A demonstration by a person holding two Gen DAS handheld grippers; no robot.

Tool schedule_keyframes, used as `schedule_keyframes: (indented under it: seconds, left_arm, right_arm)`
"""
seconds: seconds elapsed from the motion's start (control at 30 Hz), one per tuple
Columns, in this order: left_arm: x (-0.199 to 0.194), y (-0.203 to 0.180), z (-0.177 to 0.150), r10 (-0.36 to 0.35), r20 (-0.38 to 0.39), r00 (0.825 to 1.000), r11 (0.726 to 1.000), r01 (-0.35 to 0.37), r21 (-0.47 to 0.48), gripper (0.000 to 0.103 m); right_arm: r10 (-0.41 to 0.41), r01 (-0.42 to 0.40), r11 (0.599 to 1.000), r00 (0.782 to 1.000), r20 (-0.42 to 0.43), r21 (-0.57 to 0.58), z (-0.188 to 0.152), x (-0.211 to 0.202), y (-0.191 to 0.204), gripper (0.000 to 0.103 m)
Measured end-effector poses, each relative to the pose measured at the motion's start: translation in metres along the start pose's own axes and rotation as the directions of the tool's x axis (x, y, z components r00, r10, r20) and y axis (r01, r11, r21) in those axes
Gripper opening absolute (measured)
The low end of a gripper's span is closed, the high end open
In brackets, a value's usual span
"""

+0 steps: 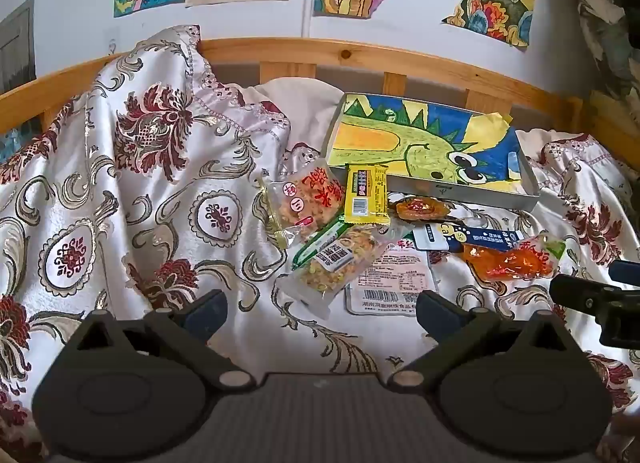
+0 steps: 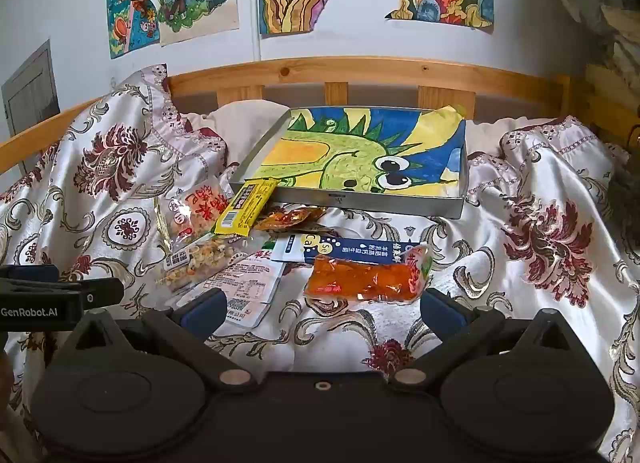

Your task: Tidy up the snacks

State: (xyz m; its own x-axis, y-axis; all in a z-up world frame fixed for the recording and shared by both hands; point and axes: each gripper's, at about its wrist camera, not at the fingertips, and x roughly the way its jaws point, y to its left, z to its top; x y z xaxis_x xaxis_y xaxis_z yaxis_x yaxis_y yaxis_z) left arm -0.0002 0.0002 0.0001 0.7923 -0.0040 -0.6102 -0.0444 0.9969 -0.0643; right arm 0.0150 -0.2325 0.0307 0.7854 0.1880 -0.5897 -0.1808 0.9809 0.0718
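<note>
Both sets of jaws stood wide apart and empty: the left gripper (image 1: 322, 313) hovered low over the satin bedspread (image 1: 132, 191) just short of the snack pile, and the right gripper (image 2: 322, 309) hung beside it, its fingers either side of the orange packet (image 2: 366, 277). That packet looked soft, glossy and light, likely to slide on the slick cloth, so I judged a pinch across its flat sealed edge safest rather than a squeeze on the filling. Nearer the left jaws lay a clear bag of mixed puffed bits (image 1: 336, 259), crushable and crinkly, overlapping a flat pale pouch (image 1: 390, 283). Beyond were a yellow bar (image 1: 366, 195) leaning on the tray's front rim, a red-printed bag (image 1: 306, 199) and a blue sachet (image 1: 468, 237). The shallow metal tray (image 1: 480, 193), lined with a dinosaur drawing, lay behind the pile, holding no snacks yet.
</note>
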Motion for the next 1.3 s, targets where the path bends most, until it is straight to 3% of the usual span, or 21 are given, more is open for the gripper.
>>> schedule_keyframes:
  seconds: [1.3]
  left_arm:
    - [-0.0007,-0.0009,-0.0002,-0.003,-0.003,1.000,1.000,0.003,0.000,0.102]
  right_arm:
    - [0.005,-0.005,1.000,1.000,0.002,0.004,-0.0011,-0.0018,-0.0012,0.102]
